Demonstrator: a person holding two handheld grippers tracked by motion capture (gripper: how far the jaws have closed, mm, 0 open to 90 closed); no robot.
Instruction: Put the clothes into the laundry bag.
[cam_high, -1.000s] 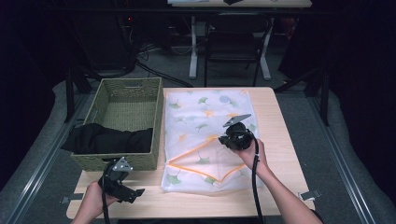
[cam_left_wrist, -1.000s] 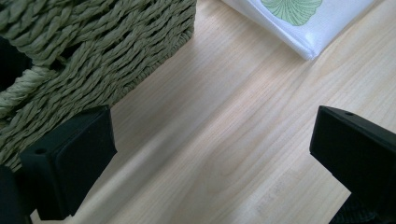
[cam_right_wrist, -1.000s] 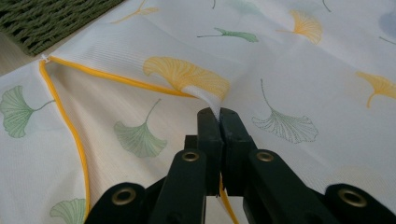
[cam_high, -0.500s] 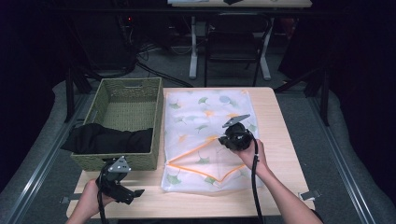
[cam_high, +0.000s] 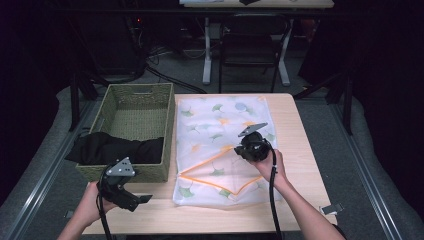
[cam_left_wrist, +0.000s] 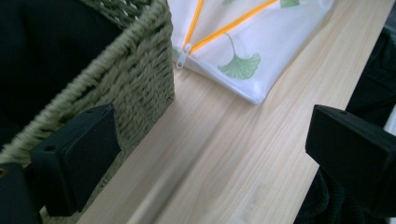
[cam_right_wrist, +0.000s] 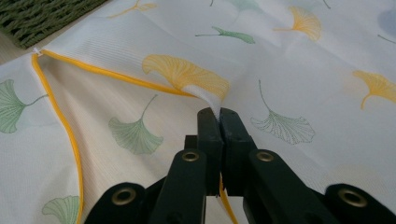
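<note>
Mesh laundry bag (cam_high: 220, 150), white with printed leaves and an orange zip, was the biggest thing in play; it lay flat on the wooden surface (cam_high: 300, 150), spread out ahead of and beneath the right gripper (cam_high: 239, 148). It looked very light, thin and limp, the kind of cloth that sags and folds wherever it is lifted and would slide easily over the wood. The firmest place to hold seemed to be the zip-edged rim of the opening, which is stitched and thicker than the mesh.

Left of those fingers stood the woven basket (cam_high: 135, 102) with a black garment (cam_high: 112, 148) draped over its near wall; that cloth also looked soft and floppy.

The right gripper's fingers (cam_right_wrist: 209, 128) were closed tight on a pinch of the bag's upper layer at the zip edge (cam_right_wrist: 116, 74), raising it into a small peak.

The left gripper (cam_high: 141, 200) hovered at the basket's near corner, its fingers (cam_left_wrist: 77, 156) spread wide and empty, the zip pull (cam_left_wrist: 183, 55) lying ahead of them.
</note>
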